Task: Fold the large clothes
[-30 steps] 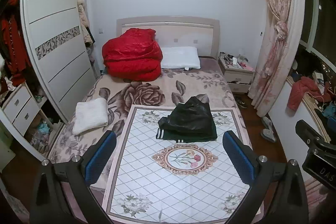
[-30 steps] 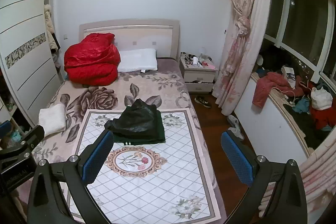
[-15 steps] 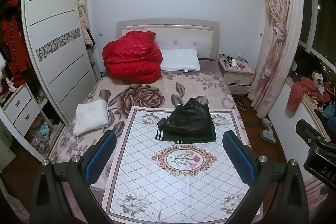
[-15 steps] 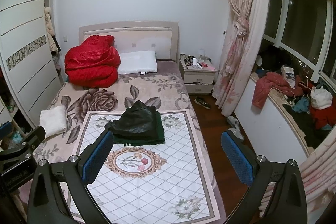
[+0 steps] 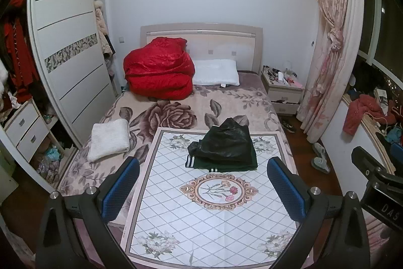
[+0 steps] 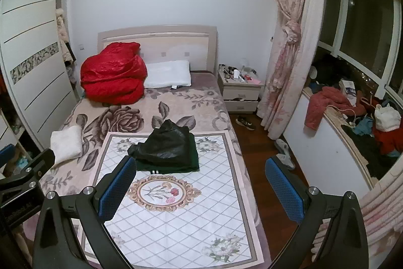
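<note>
— How many things do you count on the bed?
— I count one folded black garment [image 5: 224, 143] atop one green one [image 5: 226, 164], one red quilt [image 5: 158, 76], one pillow [image 5: 216, 72], one white towel [image 5: 109, 139].
— Grippers?
— Two: left gripper [image 5: 204, 189], right gripper [image 6: 200, 187].

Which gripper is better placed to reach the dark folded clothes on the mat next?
Left, slightly. The clothes lie almost centred ahead of the left gripper, but left of centre for the right gripper. Both are open, empty and well short.

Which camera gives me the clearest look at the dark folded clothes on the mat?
Left wrist: the dark folded clothes sit centred between its fingers, unobstructed. In the right wrist view, one fingertip reaches their near left corner.
</note>
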Demonstrator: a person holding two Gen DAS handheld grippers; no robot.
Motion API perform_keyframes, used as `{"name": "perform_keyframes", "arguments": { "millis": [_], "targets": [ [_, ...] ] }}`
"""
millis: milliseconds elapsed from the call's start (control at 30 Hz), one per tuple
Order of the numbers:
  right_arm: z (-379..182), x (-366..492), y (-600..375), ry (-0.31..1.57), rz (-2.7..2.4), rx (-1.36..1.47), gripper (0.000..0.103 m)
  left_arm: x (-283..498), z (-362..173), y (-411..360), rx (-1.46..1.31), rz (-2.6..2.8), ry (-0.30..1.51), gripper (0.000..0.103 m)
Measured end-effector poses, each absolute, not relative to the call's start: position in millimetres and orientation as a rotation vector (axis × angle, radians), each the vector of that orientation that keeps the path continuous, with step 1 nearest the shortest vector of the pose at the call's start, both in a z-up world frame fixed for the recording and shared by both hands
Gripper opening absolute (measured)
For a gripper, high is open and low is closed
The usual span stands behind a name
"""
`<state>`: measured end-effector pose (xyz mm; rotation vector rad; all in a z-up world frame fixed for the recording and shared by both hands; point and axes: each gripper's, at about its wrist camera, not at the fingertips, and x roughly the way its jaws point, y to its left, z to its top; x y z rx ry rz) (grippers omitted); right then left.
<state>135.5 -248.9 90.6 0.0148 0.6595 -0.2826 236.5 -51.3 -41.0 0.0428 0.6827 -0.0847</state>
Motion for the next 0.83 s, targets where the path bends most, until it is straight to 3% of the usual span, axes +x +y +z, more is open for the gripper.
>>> {"name": "perform_keyframes", "arguments": {
  "millis": [833],
  "targets": [
    [90,131,-249,0.654,-0.263,0.007,0.103,221,-38,-73,0.032,-0.077,0.688,0.103]
  ]
}}
